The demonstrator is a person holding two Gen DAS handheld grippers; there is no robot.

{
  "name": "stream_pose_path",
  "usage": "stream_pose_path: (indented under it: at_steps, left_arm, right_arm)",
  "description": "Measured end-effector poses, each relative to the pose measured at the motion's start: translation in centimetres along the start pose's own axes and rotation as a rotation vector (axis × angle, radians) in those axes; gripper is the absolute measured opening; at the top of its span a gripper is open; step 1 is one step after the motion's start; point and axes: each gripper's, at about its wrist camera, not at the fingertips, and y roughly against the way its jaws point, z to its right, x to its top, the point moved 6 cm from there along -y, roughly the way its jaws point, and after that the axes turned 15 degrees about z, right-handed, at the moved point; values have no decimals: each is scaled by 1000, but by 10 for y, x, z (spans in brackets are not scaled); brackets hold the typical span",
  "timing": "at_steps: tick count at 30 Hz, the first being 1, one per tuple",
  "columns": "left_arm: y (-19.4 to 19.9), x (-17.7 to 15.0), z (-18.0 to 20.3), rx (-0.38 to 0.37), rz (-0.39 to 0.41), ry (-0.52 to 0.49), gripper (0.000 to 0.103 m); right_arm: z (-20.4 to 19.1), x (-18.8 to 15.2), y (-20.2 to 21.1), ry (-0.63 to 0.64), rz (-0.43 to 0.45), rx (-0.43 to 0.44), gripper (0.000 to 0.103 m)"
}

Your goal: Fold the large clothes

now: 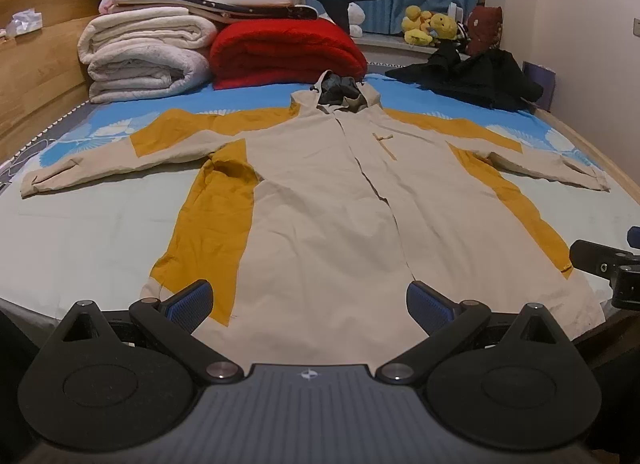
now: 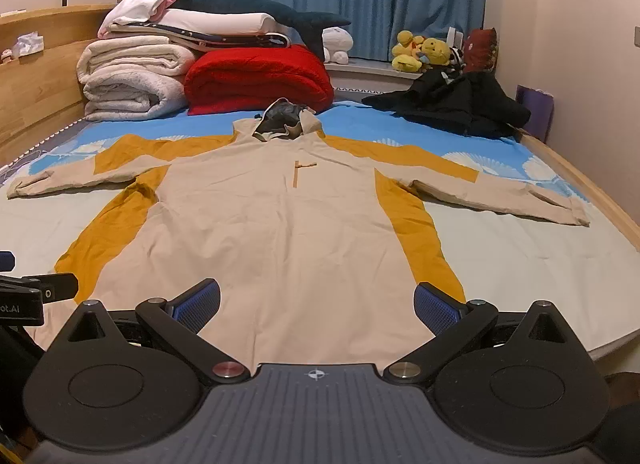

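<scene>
A large beige and mustard hooded jacket (image 1: 320,192) (image 2: 272,216) lies flat and face up on the bed, both sleeves stretched out sideways and the hood at the far end. My left gripper (image 1: 308,304) hovers open over the jacket's hem, left of the zip line, with nothing between its blue pads (image 1: 196,302). In the right wrist view my right gripper (image 2: 316,306) stands open above the hem too, its pads (image 2: 436,312) apart and empty. Each gripper shows at the edge of the other's view: the right gripper (image 1: 608,264) and the left gripper (image 2: 28,292).
The bed sheet (image 1: 80,232) is pale near me and blue farther off. Folded white blankets (image 1: 148,52) and a red blanket (image 1: 284,52) are stacked at the head. A black garment (image 1: 476,80) lies at the far right, with plush toys (image 1: 430,26) behind. A wooden bed frame (image 1: 36,80) runs along the left.
</scene>
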Motion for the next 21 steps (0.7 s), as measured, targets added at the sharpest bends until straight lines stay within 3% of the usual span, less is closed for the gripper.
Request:
stream_pose_path:
  at_steps: [21]
  left_arm:
    - [-1,-1,1,-15,-16,6,103]
  right_arm:
    - [-2,1,0,17,4,5,102]
